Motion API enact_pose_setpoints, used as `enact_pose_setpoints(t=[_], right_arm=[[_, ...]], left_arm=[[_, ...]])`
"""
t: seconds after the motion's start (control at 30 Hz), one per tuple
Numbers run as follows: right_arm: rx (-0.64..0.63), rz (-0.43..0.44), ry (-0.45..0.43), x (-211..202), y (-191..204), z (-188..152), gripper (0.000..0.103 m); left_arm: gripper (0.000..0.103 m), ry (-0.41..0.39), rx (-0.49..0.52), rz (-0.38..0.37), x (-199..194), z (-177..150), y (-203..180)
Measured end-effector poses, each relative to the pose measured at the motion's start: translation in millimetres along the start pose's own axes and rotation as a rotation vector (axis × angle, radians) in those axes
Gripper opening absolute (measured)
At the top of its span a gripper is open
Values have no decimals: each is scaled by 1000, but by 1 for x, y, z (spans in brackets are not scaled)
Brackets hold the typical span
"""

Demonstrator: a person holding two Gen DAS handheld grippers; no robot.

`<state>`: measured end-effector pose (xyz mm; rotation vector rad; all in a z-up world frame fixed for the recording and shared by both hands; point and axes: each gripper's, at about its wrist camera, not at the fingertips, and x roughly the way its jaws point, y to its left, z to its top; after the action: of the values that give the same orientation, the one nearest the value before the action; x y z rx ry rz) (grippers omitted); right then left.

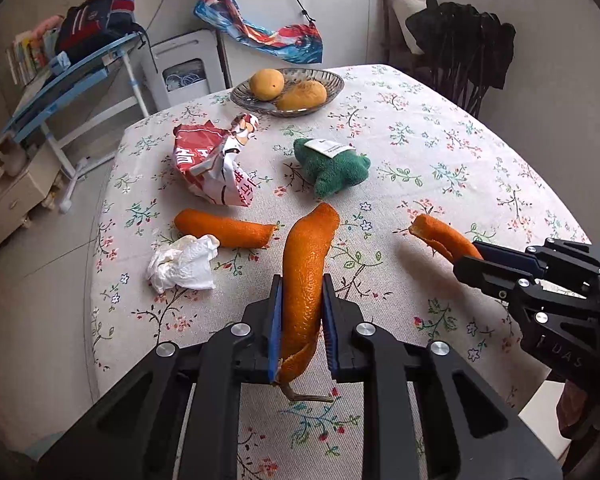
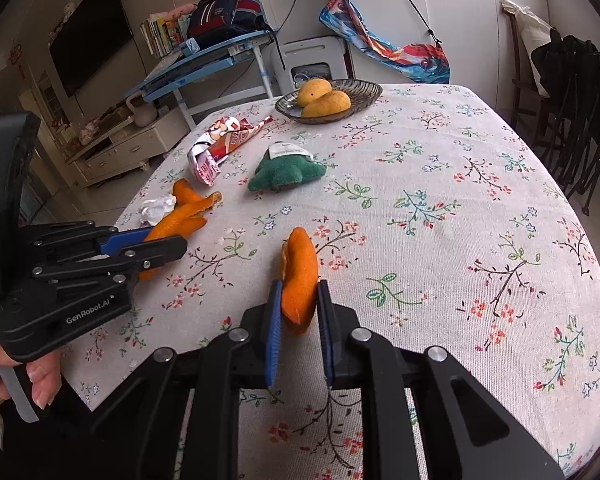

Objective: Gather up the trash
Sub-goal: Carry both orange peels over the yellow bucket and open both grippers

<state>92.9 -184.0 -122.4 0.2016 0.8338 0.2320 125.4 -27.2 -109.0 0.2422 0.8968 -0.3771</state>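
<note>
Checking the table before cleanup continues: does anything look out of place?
A green plush toy lies among the trash, beside the torn snack wrapper, crumpled tissue and loose orange peel. It isn't rubbish.

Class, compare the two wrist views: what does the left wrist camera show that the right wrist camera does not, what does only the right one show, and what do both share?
Only the left wrist view: the right claw side-on, gripping a short orange peel.

Only the right wrist view: the wall television, the left claw side-on and the person's fingers holding it.

Both: the floral tablecloth, bowl of mangoes, green plush toy, snack wrapper, crumpled tissue, and a loose peel.
</note>
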Motion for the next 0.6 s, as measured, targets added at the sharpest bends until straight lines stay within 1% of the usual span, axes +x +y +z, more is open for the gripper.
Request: enact_pose_setpoints(t=[0.1, 0.2, 0.4, 0.53, 0.6], right_arm=[[-2, 32, 4, -9, 5, -2, 18], [-20, 63, 19, -22, 12, -9, 18], [-58, 128, 72, -50, 28, -37, 18], [-100, 172, 136, -68, 42, -65, 18], [-123, 205, 211, -71, 49, -82, 18]], left_arm=[[17, -37, -63, -19, -19, -7, 7], [17, -57, -141, -47, -36, -22, 13], [17, -74, -183, -50, -63, -51, 9], [17, -85, -209, -59, -82, -70, 5], [17, -82, -219, -66, -91, -80, 1]])
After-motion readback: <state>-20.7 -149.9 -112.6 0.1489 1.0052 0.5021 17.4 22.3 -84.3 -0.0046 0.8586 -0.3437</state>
